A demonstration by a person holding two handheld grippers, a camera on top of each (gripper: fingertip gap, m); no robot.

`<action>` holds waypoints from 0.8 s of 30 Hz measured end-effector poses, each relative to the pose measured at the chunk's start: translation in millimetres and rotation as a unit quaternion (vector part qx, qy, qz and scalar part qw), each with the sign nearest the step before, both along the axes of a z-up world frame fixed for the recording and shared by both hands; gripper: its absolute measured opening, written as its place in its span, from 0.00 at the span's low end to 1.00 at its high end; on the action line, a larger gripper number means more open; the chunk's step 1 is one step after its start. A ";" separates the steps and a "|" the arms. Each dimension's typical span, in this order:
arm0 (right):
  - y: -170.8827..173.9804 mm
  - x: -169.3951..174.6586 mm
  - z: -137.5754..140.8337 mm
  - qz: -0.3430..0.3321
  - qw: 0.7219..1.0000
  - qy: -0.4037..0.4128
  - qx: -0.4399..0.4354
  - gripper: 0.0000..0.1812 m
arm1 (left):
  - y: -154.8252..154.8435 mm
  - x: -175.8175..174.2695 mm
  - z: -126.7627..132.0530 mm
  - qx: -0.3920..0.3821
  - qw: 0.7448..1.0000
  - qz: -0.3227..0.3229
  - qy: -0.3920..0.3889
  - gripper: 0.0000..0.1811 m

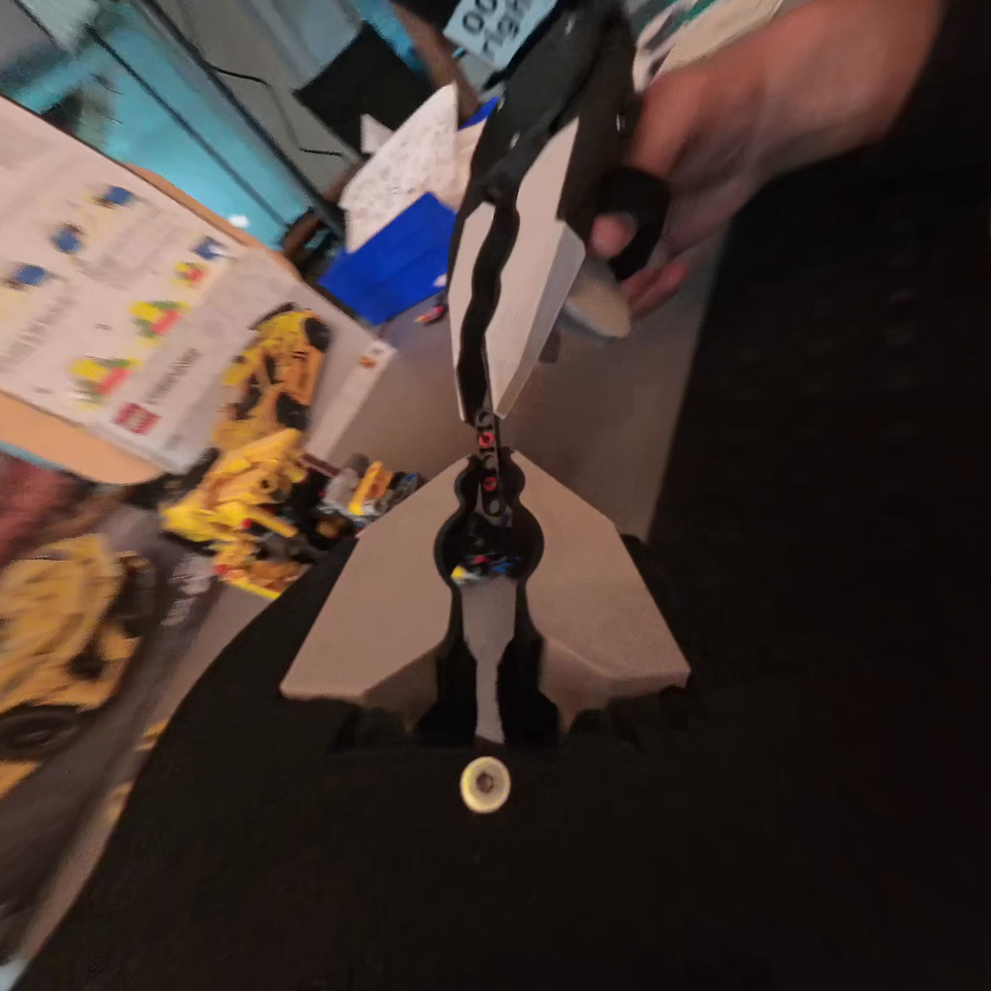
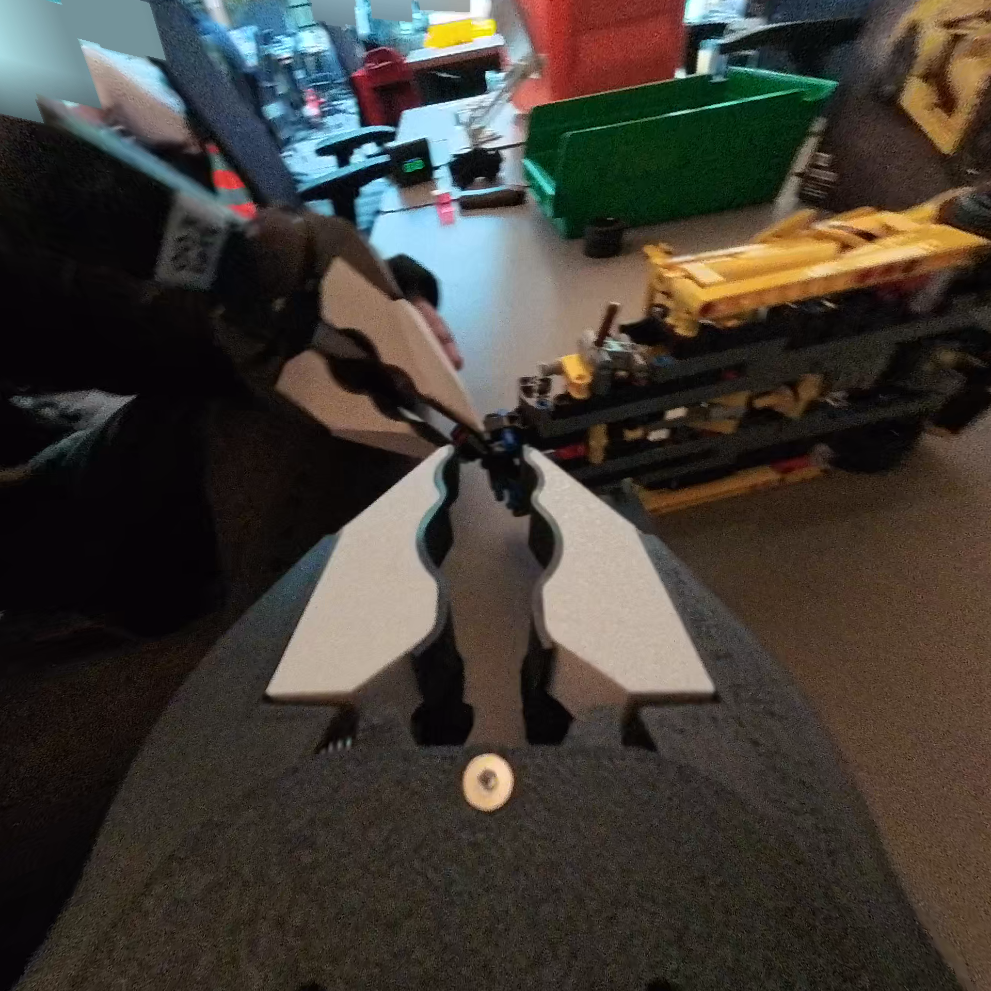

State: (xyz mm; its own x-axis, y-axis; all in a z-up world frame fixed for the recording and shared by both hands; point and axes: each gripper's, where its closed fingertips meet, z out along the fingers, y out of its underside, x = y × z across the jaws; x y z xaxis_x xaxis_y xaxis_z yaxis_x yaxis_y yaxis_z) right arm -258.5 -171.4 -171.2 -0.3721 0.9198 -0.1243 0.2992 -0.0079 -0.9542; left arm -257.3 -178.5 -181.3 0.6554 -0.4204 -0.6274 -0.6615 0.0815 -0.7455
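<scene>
My left gripper [image 1: 489, 462] is shut on a short black beam [image 1: 485, 442] with round holes and red pins, held in the air above the grey table. My right gripper [image 1: 480, 414] comes down from above in a person's hand [image 1: 751, 112] and pinches the beam's far end. In the right wrist view, my right gripper [image 2: 488, 458] has its jaws set narrowly about a small black piece with blue pins [image 2: 507, 472]. The left gripper [image 2: 473, 435] reaches in from the left and meets it tip to tip. Both views are blurred.
A long yellow and black brick-built crane [image 2: 751, 322] lies on the table just right of the grippers; it also shows in the left wrist view [image 1: 257, 498]. A printed booklet [image 1: 107, 300], a blue bin [image 1: 397, 268], a green bin [image 2: 670, 150] and a black wheel [image 2: 603, 238] stand farther off.
</scene>
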 end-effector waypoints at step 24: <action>-5.8 -6.9 22.5 -0.100 0.989 0.094 0.051 0.04 | 1.3 -2.5 28.5 0.192 0.965 0.100 0.147 0.04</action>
State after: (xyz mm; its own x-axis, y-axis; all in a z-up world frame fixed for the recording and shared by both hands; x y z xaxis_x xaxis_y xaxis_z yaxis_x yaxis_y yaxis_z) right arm -265.3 -177.2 -148.7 -0.1897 0.9814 0.0277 0.1180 0.0508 -0.9917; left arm -259.8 -177.2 -152.8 0.4688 -0.0040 -0.8833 -0.8713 0.1625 -0.4631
